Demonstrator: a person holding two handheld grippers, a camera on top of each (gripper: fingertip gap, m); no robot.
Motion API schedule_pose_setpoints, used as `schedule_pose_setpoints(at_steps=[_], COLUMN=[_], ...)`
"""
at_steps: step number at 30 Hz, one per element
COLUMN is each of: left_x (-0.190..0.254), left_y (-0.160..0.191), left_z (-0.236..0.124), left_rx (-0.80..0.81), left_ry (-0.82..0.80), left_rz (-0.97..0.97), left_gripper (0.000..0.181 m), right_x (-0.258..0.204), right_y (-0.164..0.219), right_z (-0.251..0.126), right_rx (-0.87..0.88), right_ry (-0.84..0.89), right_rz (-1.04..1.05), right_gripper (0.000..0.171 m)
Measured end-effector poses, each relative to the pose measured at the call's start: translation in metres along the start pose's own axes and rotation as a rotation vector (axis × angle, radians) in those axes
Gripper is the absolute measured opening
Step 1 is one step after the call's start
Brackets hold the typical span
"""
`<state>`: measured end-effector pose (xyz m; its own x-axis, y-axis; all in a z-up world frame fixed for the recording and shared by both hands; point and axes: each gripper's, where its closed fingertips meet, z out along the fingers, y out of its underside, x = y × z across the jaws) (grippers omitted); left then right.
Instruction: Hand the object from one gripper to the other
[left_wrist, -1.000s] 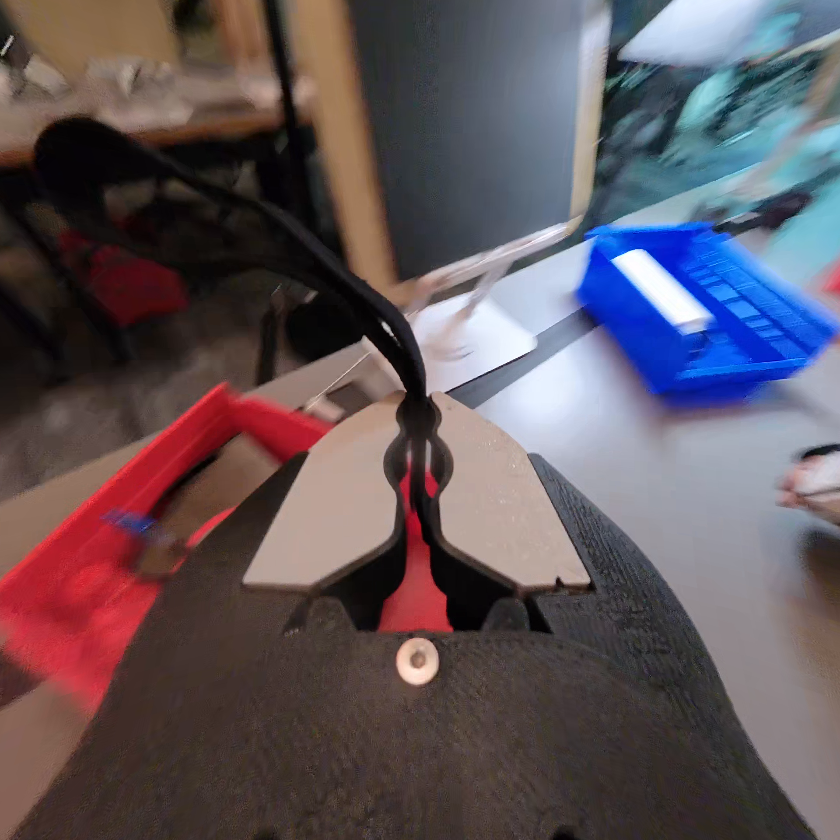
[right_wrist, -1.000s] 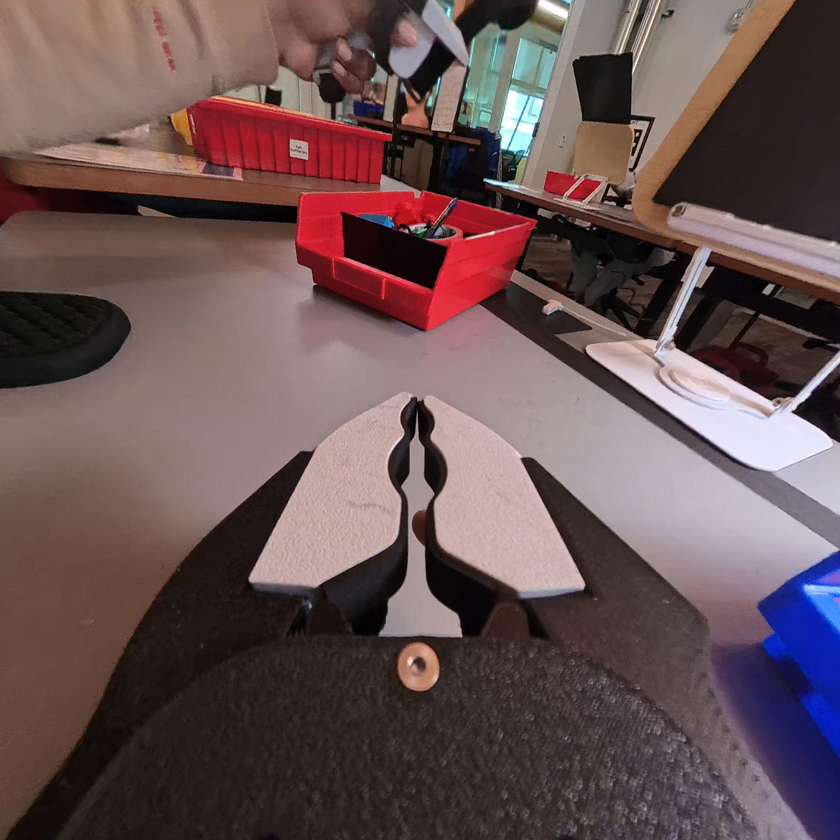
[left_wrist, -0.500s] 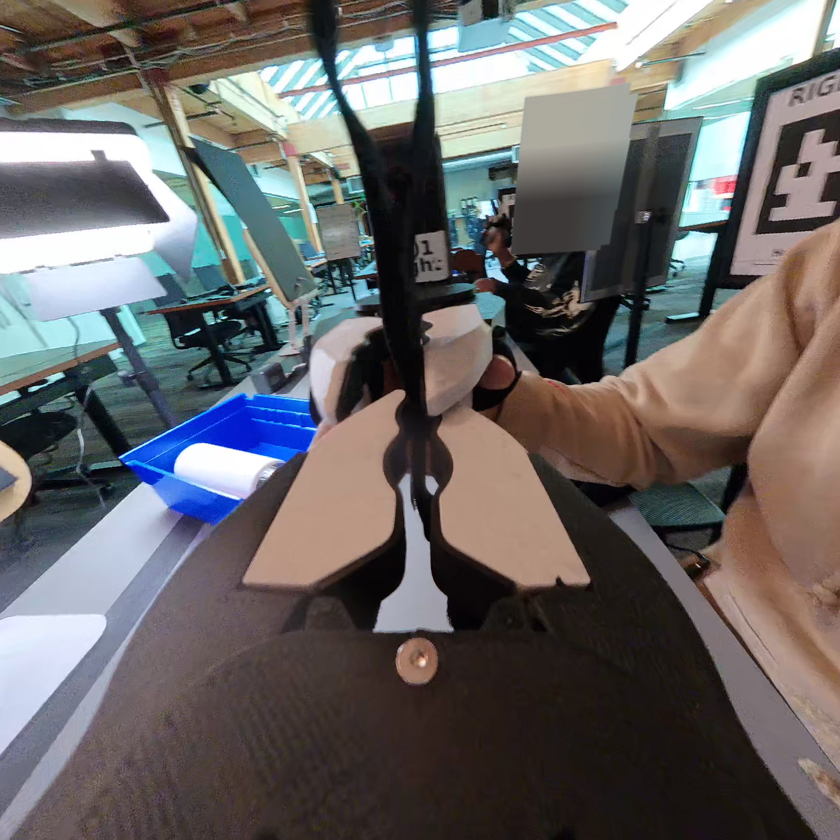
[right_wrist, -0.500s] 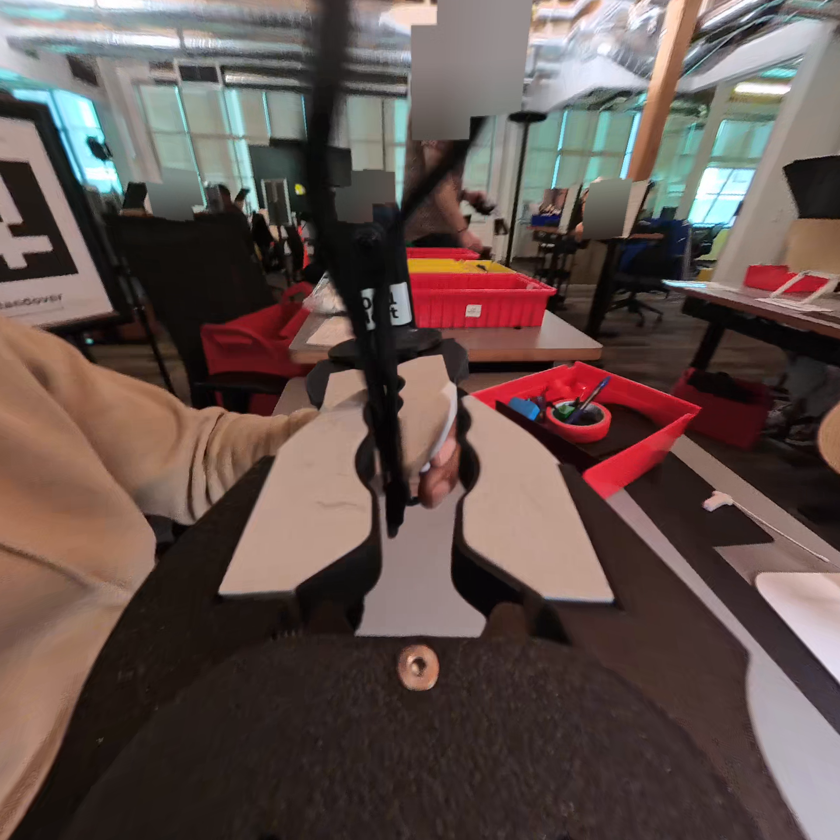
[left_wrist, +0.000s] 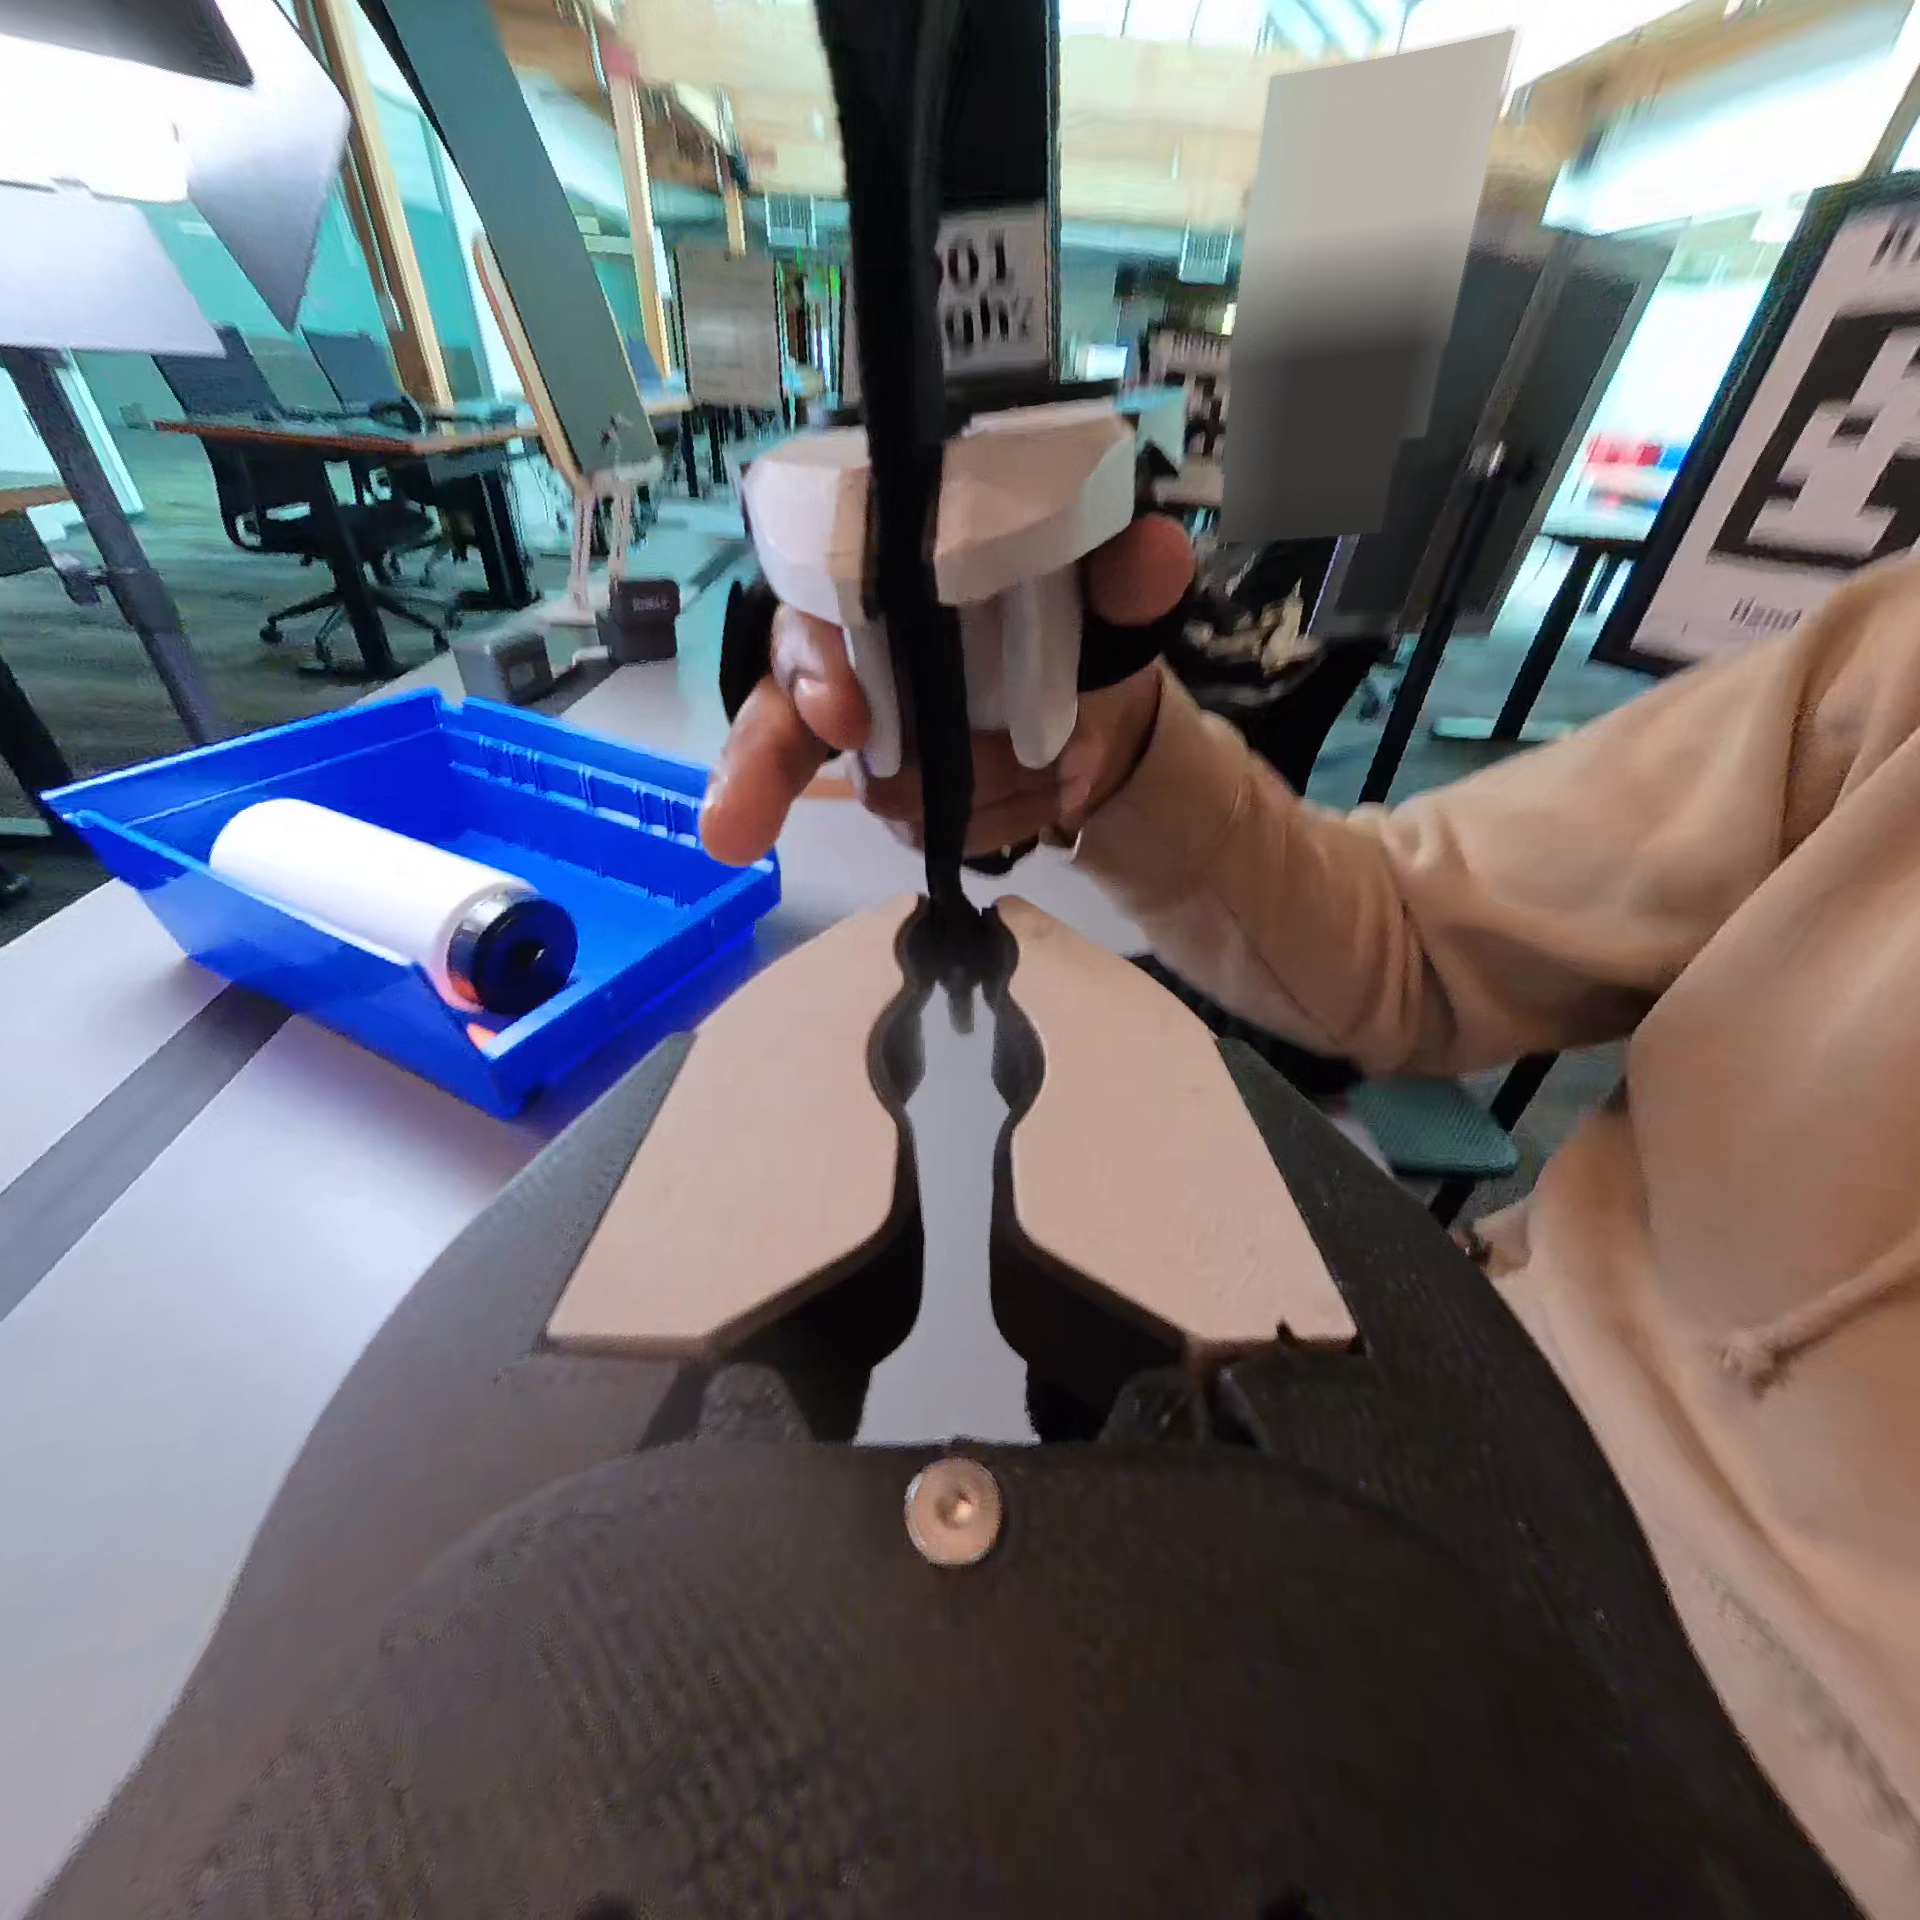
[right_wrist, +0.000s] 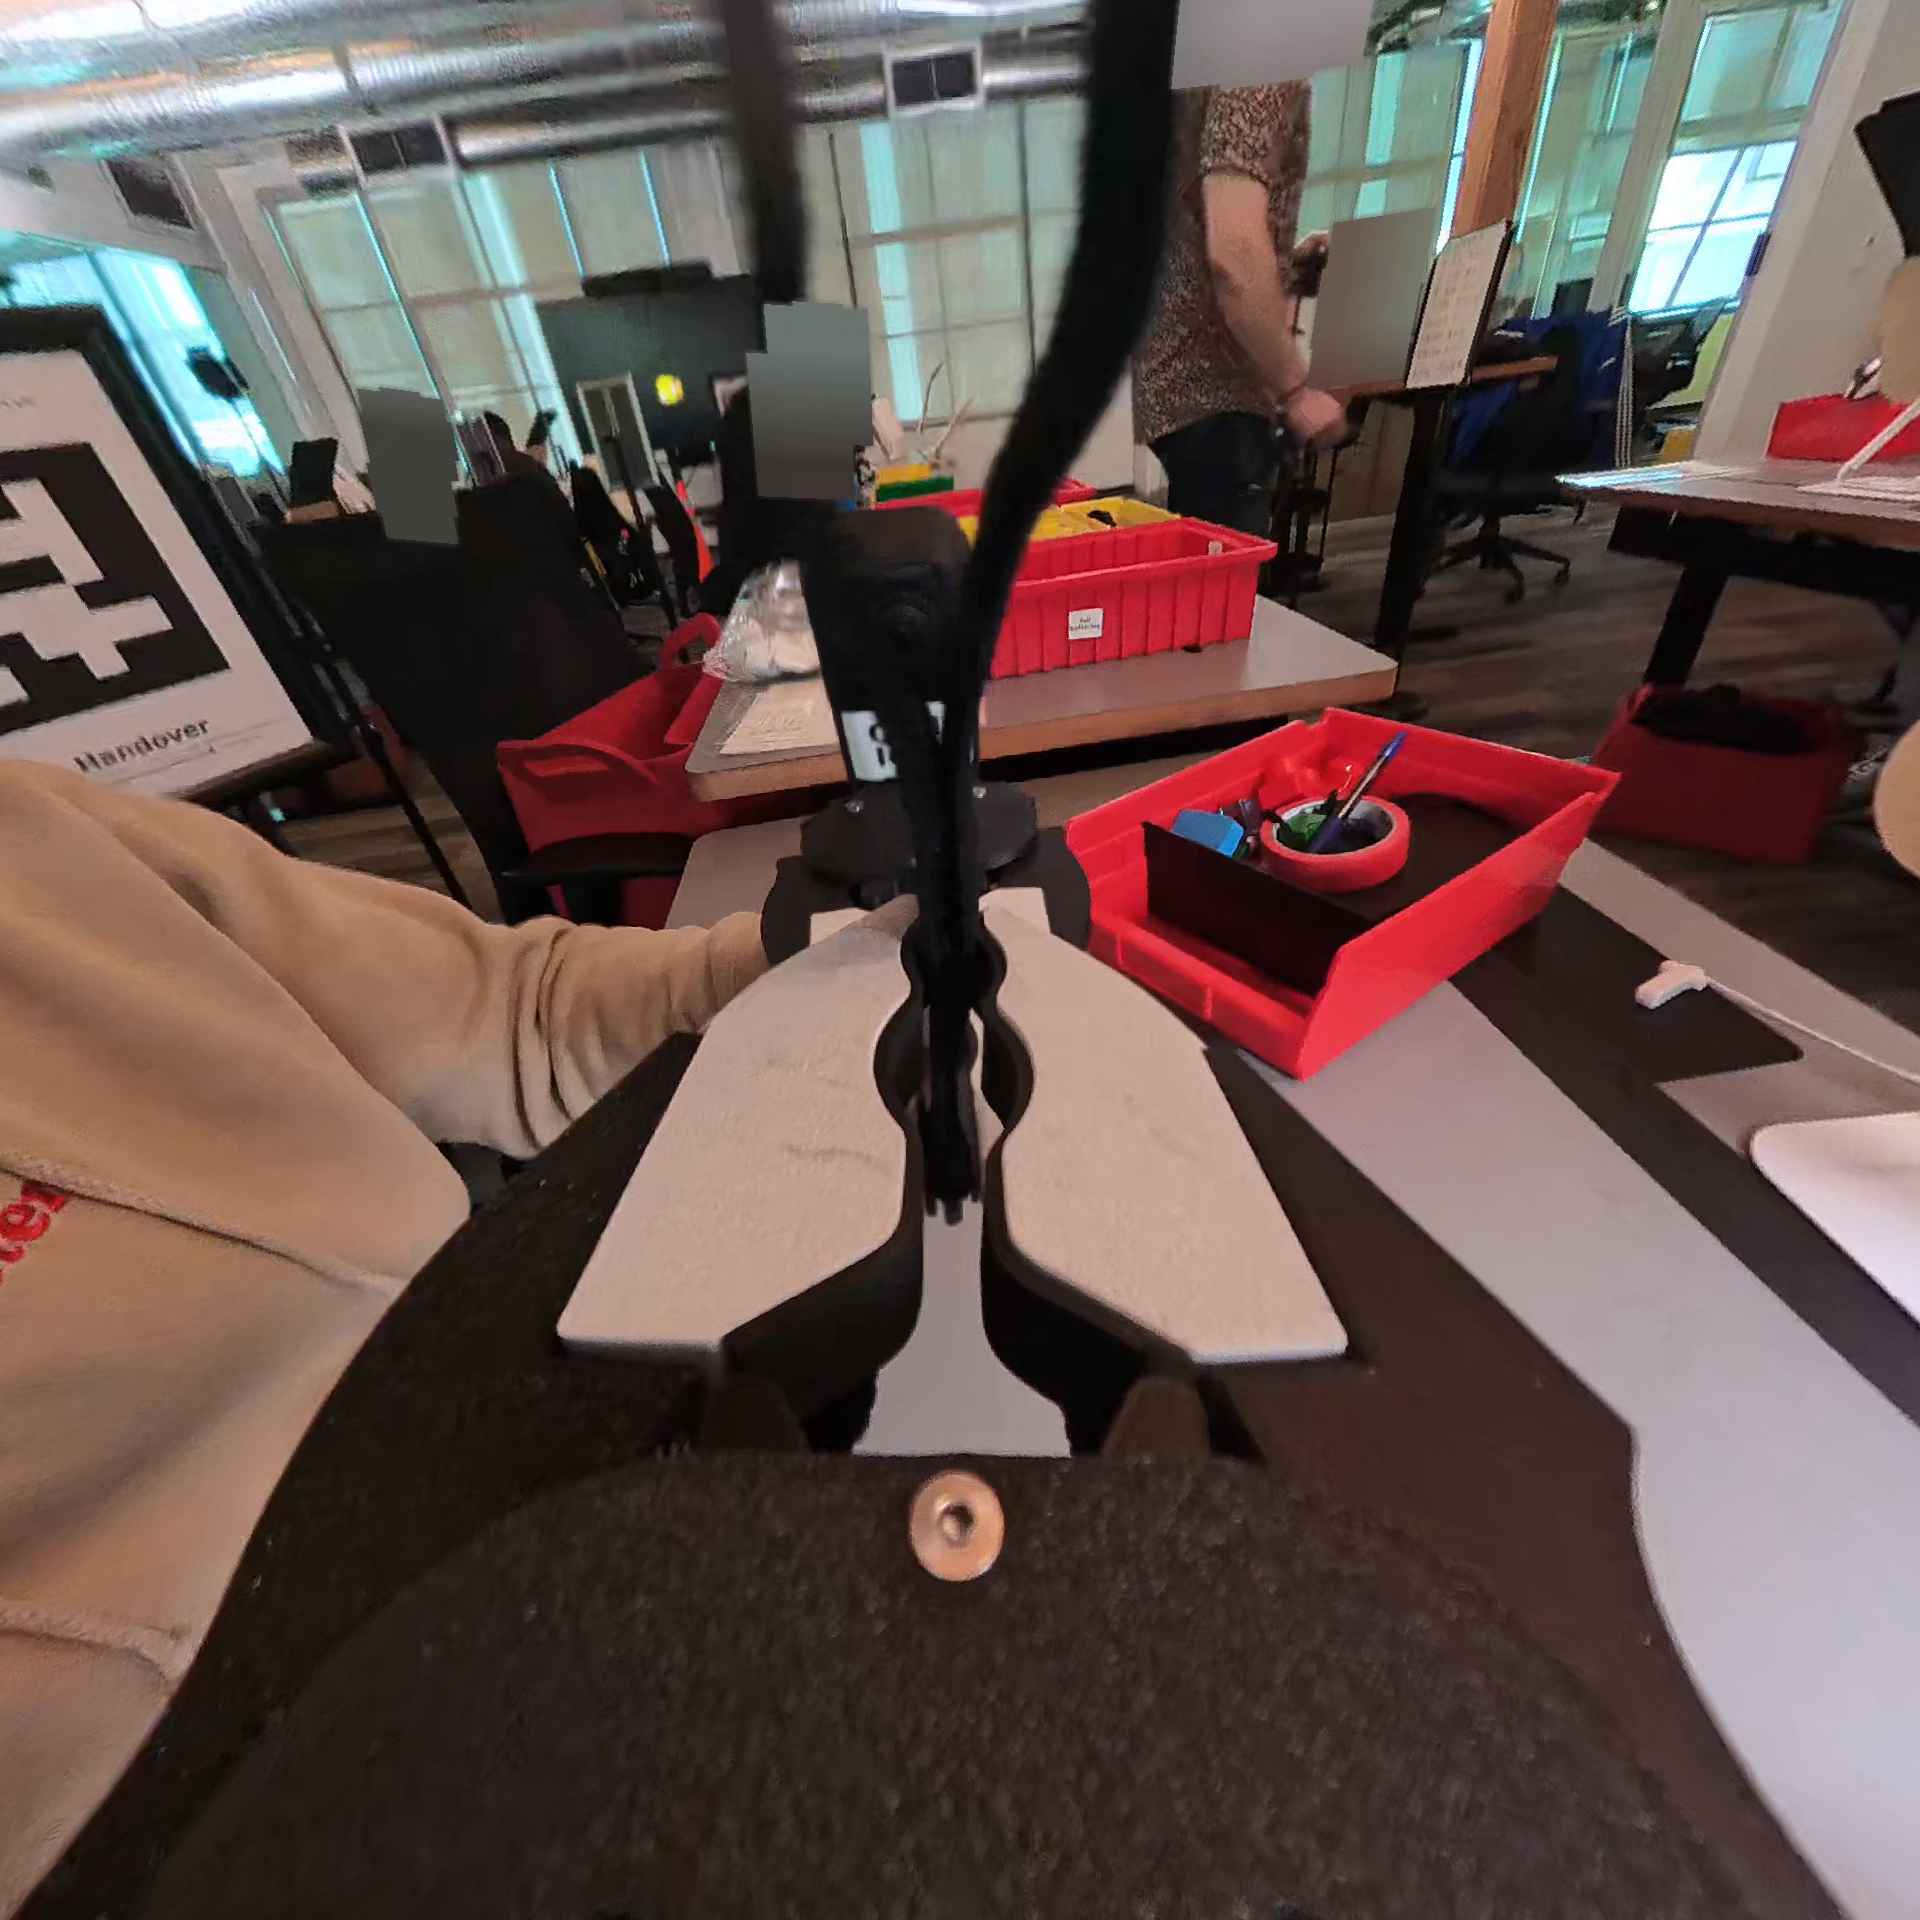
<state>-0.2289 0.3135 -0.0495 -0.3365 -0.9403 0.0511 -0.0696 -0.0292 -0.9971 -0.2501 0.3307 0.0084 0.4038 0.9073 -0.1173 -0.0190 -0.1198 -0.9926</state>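
Note:
A black strap (left_wrist: 914, 436) hangs down in a loop between my two grippers, which face each other above the grey table (left_wrist: 156, 1299). My left gripper (left_wrist: 956, 914) is shut on the strap's lower end at its fingertips. My right gripper (right_wrist: 948, 920) has its jaws closed on the same strap (right_wrist: 943, 1091), which runs down between its fingers. In the left wrist view the right gripper (left_wrist: 961, 743) shows just beyond, held by a hand (left_wrist: 790, 748). In the right wrist view the left gripper's black camera mount (right_wrist: 894, 623) shows behind the strap.
A blue bin (left_wrist: 613, 774) holding a white roll (left_wrist: 353, 883) stands on the table to the left of the left gripper. A red bin (right_wrist: 1455, 940) with a tape roll and pens stands right of the right gripper. A beige sleeve (left_wrist: 1507, 852) reaches in. Spacing between my two grippers at the tips: around 6 centimeters.
The right gripper's jaws were apart around the strap half a second ago and are now closed on it. The left gripper keeps its hold.

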Motion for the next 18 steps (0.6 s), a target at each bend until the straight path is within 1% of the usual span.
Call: schedule_pose_setpoints(at_steps=[1,3,5,6,8,9,10,11,12,13,14,16,18], left_x=[-0.001,-0.005,-0.012,-0.014,-0.013,-0.013,-0.014,-0.014,-0.013,-0.014,-0.017,-0.016,-0.012], left_y=[-0.005,-0.017,-0.025,-0.025,-0.022,-0.020,-0.018,-0.017,-0.016,-0.015,-0.018,-0.030,-0.034], left_z=[0.000,-0.004,-0.011,-0.013,-0.011,-0.008,-0.007,-0.008,-0.009,-0.012,-0.018,-0.031,-0.031], left_rx=[0.045,0.143,0.205,0.210,0.192,0.181,0.177,0.177,0.162,0.153,0.173,0.232,0.236], left_ry=[0.003,-0.005,-0.044,-0.057,-0.050,-0.053,-0.063,-0.056,-0.032,-0.019,-0.010,0.041,0.073], left_rz=[-0.025,-0.067,-0.078,-0.074,-0.077,-0.077,-0.074,-0.069,-0.071,-0.085,-0.106,-0.166,-0.204], left_gripper=[0.008,0.008,0.008,0.008,0.008,0.008,0.008,0.009,0.014,0.026,0.033,0.035,0.035], right_x=[0.004,0.014,0.017,0.016,0.014,0.013,0.012,0.013,0.013,0.012,0.012,0.008,0.009], right_y=[-0.004,-0.013,-0.008,-0.004,0.003,0.009,0.014,0.014,0.015,0.017,0.017,0.023,0.032], right_z=[-0.001,-0.006,-0.008,-0.006,0.003,0.011,0.016,0.017,0.016,0.014,0.011,0.005,0.009], right_rx=[0.037,0.120,0.108,0.104,0.105,0.080,0.060,0.062,0.039,0.008,-0.007,-0.067,-0.111], right_ry=[0.009,0.038,0.004,-0.018,-0.047,-0.047,-0.037,-0.010,0.000,0.009,0.021,0.006,0.018], right_rz=[0.020,0.055,0.081,0.094,0.106,0.098,0.066,0.028,-0.007,-0.034,-0.066,-0.110,-0.151], right_gripper=[0.006,0.028,0.036,0.038,0.035,0.026,0.006,0.004,0.004,0.004,0.004,0.004,0.004])
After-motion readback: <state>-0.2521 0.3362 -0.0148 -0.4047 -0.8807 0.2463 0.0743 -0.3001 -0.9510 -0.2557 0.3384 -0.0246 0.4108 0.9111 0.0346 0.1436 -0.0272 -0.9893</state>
